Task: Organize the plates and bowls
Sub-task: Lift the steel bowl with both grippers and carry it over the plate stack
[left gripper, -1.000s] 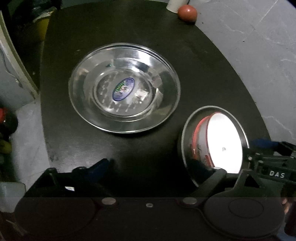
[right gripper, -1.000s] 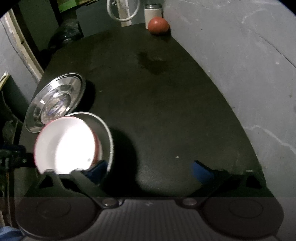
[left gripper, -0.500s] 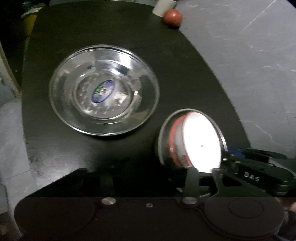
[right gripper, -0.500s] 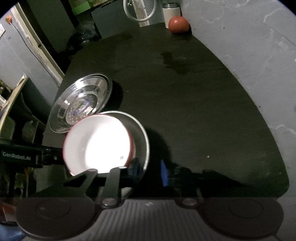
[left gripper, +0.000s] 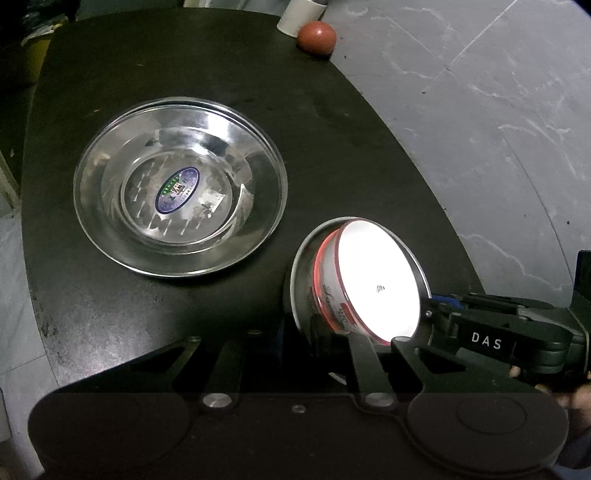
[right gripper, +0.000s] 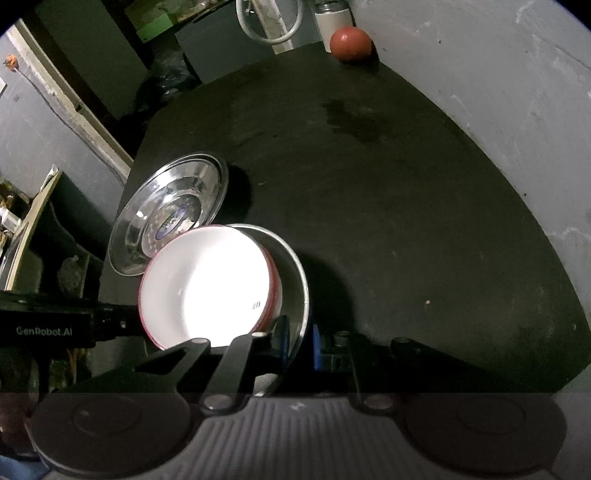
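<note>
A white bowl (left gripper: 380,280) with a red rim sits nested in a steel bowl (right gripper: 295,273), glossy and round, at the near edge of the dark matte desk (left gripper: 332,155). Beside them lies a wide, shiny steel plate (left gripper: 181,206) with an oval sticker. The left tongs (left gripper: 314,332) are closing on the nested bowls' rim; the right tongs (right gripper: 299,336) are clamped on the steel bowl's rim opposite

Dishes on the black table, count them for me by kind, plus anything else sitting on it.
Steel plates: 1, the steel plate
Steel bowls: 1, the steel bowl
White bowls: 1, the white bowl, nested in the steel one
Red balls: 1, the red ball
White cups: 1, the white cup
Total: 5
</note>
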Demonstrator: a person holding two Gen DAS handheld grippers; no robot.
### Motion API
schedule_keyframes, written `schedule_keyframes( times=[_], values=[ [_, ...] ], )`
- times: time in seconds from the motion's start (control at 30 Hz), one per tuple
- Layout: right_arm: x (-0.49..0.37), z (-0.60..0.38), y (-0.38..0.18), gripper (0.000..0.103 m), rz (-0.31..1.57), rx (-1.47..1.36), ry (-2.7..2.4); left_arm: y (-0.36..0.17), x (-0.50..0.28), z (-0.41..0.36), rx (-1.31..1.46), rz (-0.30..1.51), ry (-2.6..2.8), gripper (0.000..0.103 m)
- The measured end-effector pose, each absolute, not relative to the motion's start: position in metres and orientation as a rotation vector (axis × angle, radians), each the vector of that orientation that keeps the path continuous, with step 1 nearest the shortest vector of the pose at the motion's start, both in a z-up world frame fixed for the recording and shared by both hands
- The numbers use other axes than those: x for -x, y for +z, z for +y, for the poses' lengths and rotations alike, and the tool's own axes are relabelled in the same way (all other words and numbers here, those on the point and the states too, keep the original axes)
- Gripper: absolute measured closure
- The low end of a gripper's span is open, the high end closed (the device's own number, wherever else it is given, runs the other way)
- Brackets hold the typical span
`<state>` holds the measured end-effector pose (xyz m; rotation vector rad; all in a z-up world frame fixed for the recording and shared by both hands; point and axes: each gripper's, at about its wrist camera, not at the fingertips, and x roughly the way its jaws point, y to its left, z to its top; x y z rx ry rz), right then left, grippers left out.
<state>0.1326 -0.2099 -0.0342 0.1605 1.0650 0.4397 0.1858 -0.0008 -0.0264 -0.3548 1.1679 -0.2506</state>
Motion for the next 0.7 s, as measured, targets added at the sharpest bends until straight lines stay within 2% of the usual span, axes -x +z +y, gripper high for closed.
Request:
schedule_keyframes(
  times=[0.7],
  values=[
    [-0.140,-0.205,-0.008,0.089,0.998,-0.175,0.457,0.002,-0.190,0.015,0.366,1.080,-0.237,0.089]
  ],
)
